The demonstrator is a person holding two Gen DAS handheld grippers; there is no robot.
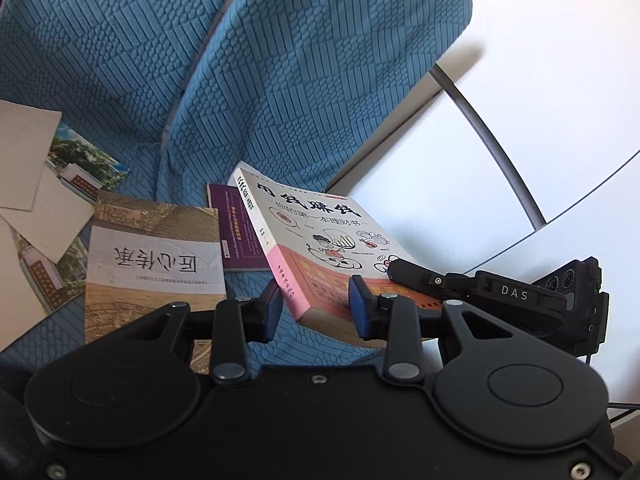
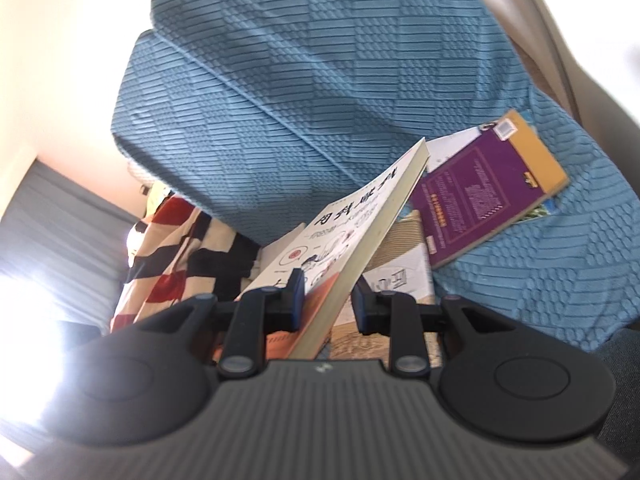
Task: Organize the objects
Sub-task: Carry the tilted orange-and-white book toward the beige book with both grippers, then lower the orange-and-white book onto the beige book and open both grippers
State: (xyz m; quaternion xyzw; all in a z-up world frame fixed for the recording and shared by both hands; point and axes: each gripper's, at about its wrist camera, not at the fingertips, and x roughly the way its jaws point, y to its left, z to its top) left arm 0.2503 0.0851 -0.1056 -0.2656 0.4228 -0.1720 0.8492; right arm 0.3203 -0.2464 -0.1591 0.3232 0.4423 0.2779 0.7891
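A blue textured sofa point(image 1: 132, 60) filled most of both views, its quilted cover running over the seat and two back cushions. To its side in the left wrist view stood a white cabinet point(image 1: 540, 92) with a thin metal bar handle; in the right wrist view a red, black and cream striped cloth point(image 2: 172, 248) lay beside the cushions, with bright glare beyond it.

The white paperback point(image 1: 320, 236) was raised clear of the seat and tilted, gripped along its lower end from both sides. Its cover was cream above and salmon-orange below, with a pink band on the spine, bold black Chinese title characters and small cartoon drawings. The left gripper point(image 1: 316, 308) was closed narrowly on the spine corner, blue pads against the book. The right gripper point(image 2: 326, 300) clamped the opposite page edge in the same way; its body bore the letters "DAS" in the left wrist view.

On the seat lay a tan book point(image 1: 156, 264) with a white label of large brush characters, a purple book point(image 2: 484, 192) with an orange strip and barcode, and loose postcards point(image 1: 44, 184), some showing a building and trees, others blank side up.
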